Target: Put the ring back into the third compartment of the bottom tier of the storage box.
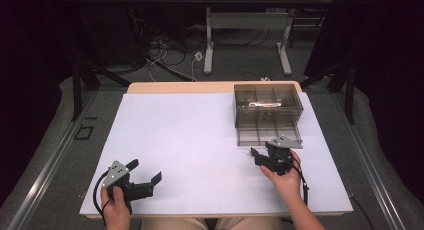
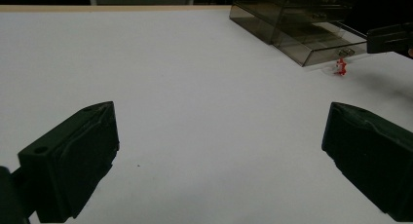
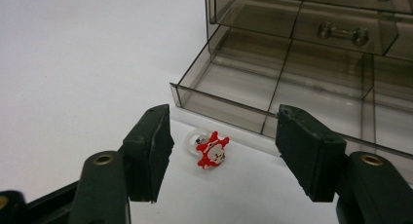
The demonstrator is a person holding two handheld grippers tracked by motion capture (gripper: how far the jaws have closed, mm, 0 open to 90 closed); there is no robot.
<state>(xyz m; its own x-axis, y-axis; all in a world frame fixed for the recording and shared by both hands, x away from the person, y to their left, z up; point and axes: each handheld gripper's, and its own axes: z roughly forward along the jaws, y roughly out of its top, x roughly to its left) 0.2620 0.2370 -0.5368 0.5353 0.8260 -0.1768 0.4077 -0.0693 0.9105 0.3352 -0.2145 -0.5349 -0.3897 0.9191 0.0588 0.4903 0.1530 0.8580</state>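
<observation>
A small clear ring with a red and white figure [image 3: 210,151] lies on the white table just in front of the pulled-out bottom drawer [image 3: 292,83] of a smoky clear drawer box [image 1: 268,108]. My right gripper [image 3: 221,153] is open, its jaws standing on either side of the ring without touching it. In the high view the right gripper [image 1: 260,155] sits at the drawer's front left corner. The ring [image 2: 340,66] lies far off in the left gripper view. My left gripper [image 1: 147,172] is open and empty near the table's front left.
The white table top [image 1: 190,140] stretches wide between the two grippers. The drawer box has an upper drawer with a metal handle [image 3: 341,34], pushed in. Table legs and cables [image 1: 210,50] lie on the floor beyond the far edge.
</observation>
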